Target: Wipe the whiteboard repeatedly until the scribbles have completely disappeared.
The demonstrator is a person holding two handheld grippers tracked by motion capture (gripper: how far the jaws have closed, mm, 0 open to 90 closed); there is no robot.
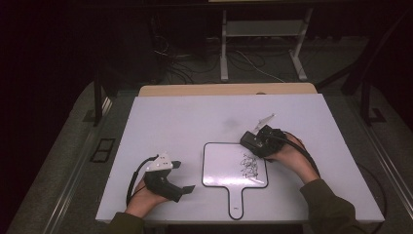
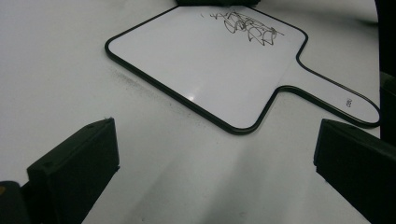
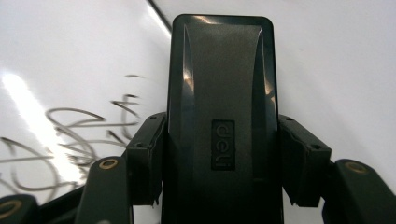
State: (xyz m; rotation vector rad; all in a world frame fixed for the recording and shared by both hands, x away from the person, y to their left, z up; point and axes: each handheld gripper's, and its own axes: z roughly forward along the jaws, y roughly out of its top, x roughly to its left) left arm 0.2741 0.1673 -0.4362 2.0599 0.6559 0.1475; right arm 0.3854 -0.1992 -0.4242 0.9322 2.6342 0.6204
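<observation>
A paddle-shaped whiteboard [image 1: 224, 163] with a black rim lies on the white table [image 1: 185, 117], its handle toward the near edge. Black scribbles [image 1: 251, 166] cover its right part. My right gripper [image 1: 255, 143] is shut on a black eraser [image 1: 247, 140] at the board's upper right corner, just above the scribbles. In the right gripper view the eraser [image 3: 222, 70], marked "deli", sits between both pads, with the scribbles [image 3: 70, 135] to its left. My left gripper [image 1: 182, 176] rests open left of the board. In its own view the jaws stand wide apart before the whiteboard [image 2: 201, 60].
A wooden strip [image 1: 226, 89] runs along the table's far edge. Behind it stand a metal frame [image 1: 224, 48] and loose cables [image 1: 170, 53] on the floor. A faint grey smudge [image 1: 229, 124] marks the table beyond the board.
</observation>
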